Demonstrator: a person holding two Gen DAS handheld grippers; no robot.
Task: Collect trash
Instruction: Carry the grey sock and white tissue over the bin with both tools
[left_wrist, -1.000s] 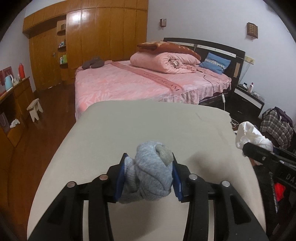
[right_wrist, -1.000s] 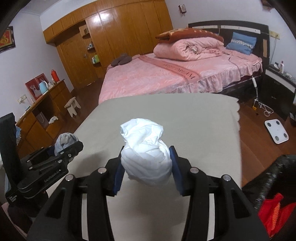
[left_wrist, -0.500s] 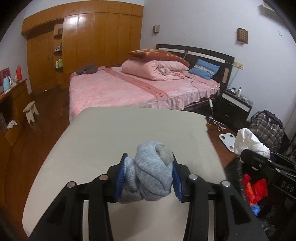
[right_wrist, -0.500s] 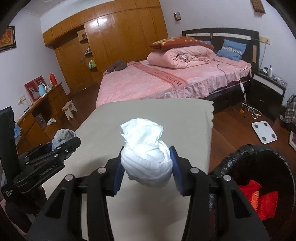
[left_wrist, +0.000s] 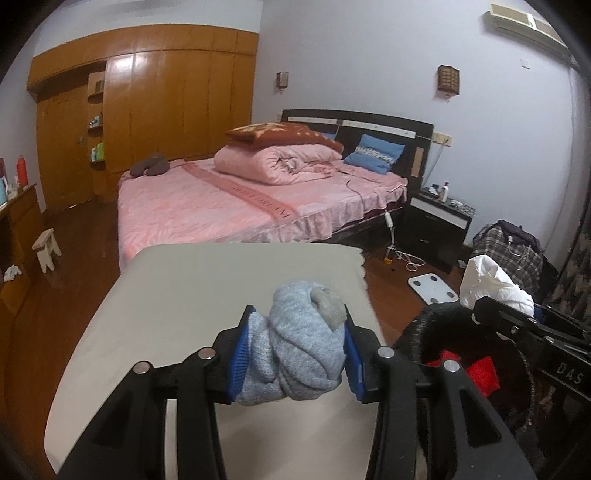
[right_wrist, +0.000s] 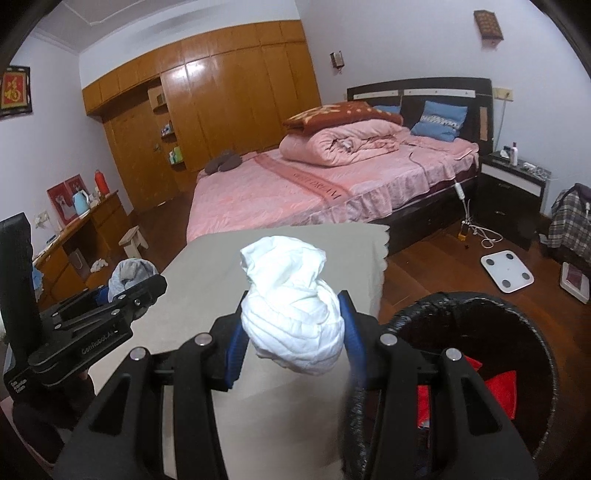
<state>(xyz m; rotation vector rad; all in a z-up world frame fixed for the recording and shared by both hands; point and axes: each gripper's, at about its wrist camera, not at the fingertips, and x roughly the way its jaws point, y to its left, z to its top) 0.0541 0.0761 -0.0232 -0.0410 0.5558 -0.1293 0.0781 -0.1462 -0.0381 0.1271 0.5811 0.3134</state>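
2 bundles carried toward the bin (right_wrist: 476, 306)
Left gripper (left_wrist: 297, 350) clamps the grey bundle (left_wrist: 303, 343) beside the bin; right gripper (right_wrist: 293, 341) clamps the white bundle (right_wrist: 291, 310) at its rim, ready to drop.

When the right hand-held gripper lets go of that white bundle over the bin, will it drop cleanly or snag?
The white bundle looks like soft, crumpled cloth, so probably light and floppy. Its knotted ball shape bulges past the blue pads, so it may cling briefly. It likely won't roll, landing limp in the black bin.

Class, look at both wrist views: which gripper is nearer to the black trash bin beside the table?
Right. The right gripper, clamped on the white bundle, sits at the black trash bin's rim. The left gripper, holding the grey bundle, is over the table, farther from it.
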